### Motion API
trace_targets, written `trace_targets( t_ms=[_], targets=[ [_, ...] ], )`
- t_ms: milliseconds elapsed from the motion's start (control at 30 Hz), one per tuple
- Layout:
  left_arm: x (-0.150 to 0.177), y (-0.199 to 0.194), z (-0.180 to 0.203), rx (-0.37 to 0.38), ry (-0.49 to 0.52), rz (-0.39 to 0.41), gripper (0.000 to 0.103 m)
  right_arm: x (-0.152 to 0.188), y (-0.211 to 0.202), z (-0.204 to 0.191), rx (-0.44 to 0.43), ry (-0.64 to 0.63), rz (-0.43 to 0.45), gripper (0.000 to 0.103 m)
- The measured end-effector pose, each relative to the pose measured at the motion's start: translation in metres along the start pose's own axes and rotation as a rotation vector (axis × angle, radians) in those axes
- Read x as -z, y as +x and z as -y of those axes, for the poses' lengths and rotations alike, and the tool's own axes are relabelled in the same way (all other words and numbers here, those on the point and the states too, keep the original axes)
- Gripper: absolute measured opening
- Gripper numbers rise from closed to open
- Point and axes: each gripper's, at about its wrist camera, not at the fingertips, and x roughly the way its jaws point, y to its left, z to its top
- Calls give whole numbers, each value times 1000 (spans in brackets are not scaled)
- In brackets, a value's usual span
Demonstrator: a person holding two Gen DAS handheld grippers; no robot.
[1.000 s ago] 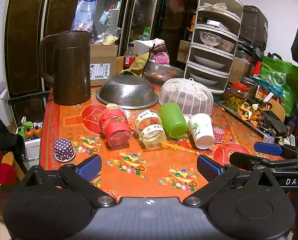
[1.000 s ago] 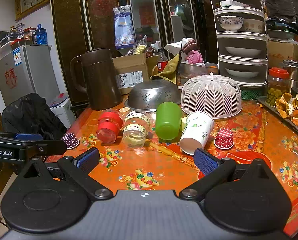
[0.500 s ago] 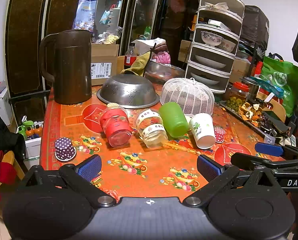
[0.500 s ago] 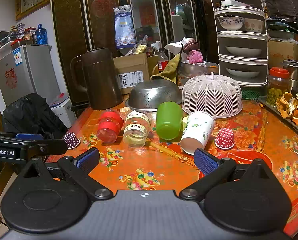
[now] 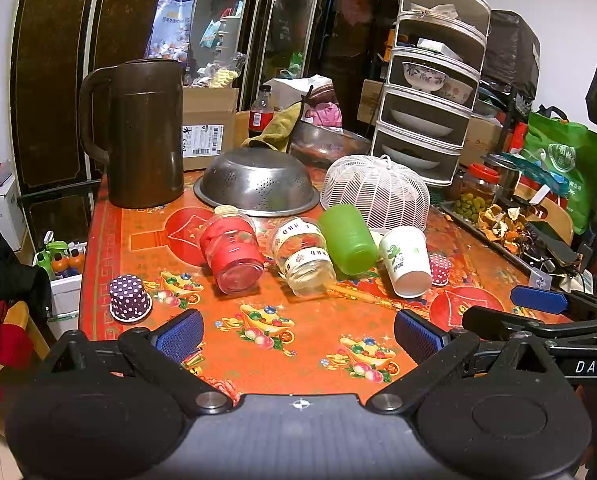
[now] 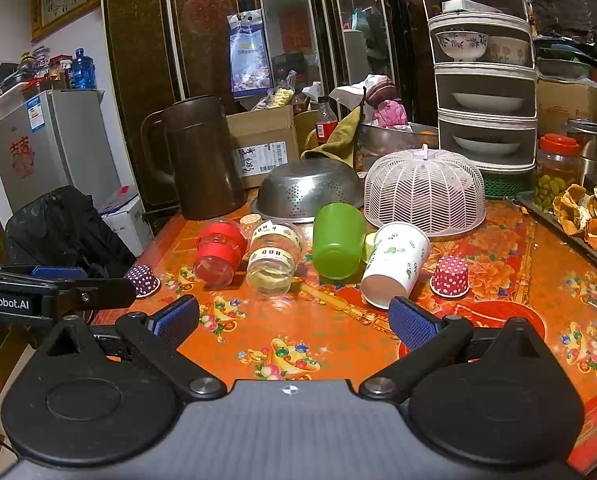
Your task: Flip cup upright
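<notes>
Beside green cup (image 5: 348, 240), jars (image 5: 303, 256), colander (image 5: 257, 182)

Both wrist views look from low over the table's (image 5: 110, 240) near edge toward its far edge. The left view sits nearer the left edge, the right one further right. Both share the cups (image 5: 348, 240) (image 6: 338, 242) mid-table, near.

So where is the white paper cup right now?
The white paper cup lies on its side on the table, between the green cup and the red polka-dot cupcake liner.
</notes>
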Motion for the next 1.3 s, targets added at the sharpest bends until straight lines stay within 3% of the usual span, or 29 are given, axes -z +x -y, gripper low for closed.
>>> trace_targets(
  t_ms=[667, 767, 967, 1067, 1167, 1267, 1300],
  targets=[
    [-2, 12, 4, -9, -1, -13, 102, 3, 3, 11, -10, 16, -9, 102],
    [-8, 21, 0, -52, 7, -16, 103, 5, 3, 15, -14, 25, -12, 102],
    [-37, 77, -37, -79, -103, -195, 103, 9, 3, 29, -31, 55, -16, 102],
    [-62, 108, -48, -118, -124, -238, 102, 11, 3, 35, -46, 69, -16, 102],
    [-78, 145, -52, -188, -102, -303, 96, 14, 2, 41, -61, 86, -20, 102],
    [-81, 173, -57, -189, -152, -356, 94, 17, -1, 48, -69, 93, -19, 102],
    [-81, 178, -58, -184, -167, -363, 88, 18, -3, 50, -69, 94, -19, 102]
  ],
)
